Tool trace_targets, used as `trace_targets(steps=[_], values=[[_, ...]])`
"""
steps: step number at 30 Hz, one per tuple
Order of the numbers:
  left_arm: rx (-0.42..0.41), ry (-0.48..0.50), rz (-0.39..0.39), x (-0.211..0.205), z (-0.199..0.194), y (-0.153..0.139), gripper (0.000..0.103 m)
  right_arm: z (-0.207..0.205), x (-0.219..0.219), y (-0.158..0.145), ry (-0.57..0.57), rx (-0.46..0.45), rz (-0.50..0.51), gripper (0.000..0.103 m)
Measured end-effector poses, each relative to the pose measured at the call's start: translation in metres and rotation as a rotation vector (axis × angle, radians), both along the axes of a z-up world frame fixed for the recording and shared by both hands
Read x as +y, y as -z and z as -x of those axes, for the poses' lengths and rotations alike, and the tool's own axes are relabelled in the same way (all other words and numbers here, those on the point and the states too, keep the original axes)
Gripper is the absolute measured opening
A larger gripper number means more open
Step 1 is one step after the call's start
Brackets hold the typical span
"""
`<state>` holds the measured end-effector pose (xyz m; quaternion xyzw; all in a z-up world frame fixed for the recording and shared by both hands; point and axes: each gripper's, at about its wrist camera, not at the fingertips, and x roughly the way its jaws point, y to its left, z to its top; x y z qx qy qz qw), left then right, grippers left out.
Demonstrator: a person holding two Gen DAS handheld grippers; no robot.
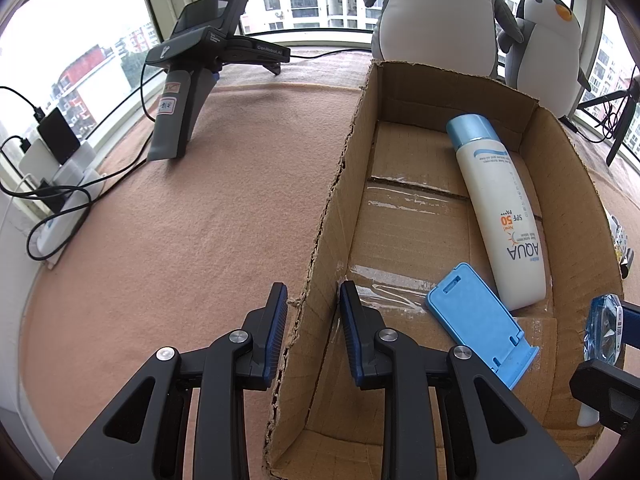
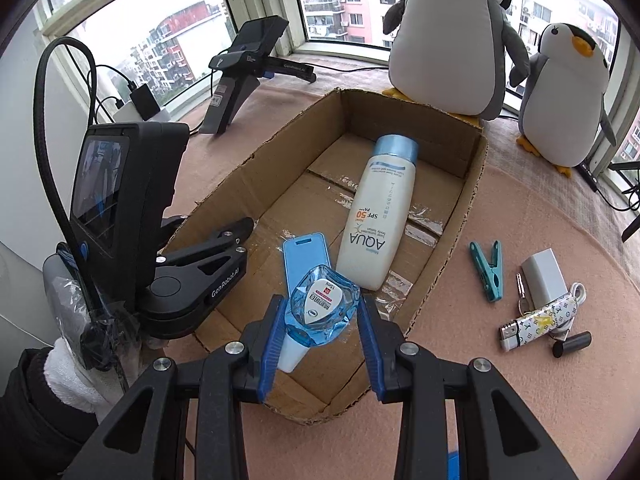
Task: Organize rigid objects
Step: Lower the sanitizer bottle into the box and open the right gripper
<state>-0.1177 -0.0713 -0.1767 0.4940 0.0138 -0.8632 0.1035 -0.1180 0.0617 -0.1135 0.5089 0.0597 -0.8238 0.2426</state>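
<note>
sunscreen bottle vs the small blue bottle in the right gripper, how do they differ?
The sunscreen bottle lies flat on the floor of the cardboard box; the small blue bottle is held above it in the right gripper. The sunscreen bottle is opaque white and much larger; the small blue bottle is clear blue. Both are rigid, labelled containers.

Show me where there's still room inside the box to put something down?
The cardboard box has bare floor along its left wall, from the far end to the left gripper. The right side is crowded: sunscreen bottle and blue phone stand lie there, beneath the right gripper holding the small blue bottle.
</note>
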Motion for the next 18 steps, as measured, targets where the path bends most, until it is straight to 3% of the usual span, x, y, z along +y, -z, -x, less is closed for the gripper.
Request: trace_targets(steps=[16,18], values=[[0.001,0.001,-0.001,-0.0009,-0.0006,0.0002,0.024,0.0003,-0.0035,-0.0009,-0.013,0.009,-0.005,0.034],[0.001,0.001,-0.001,-0.0008,-0.0006,0.0001,0.024,0.0000,-0.0035,-0.0019,-0.014,0.013,-0.007,0.045]])
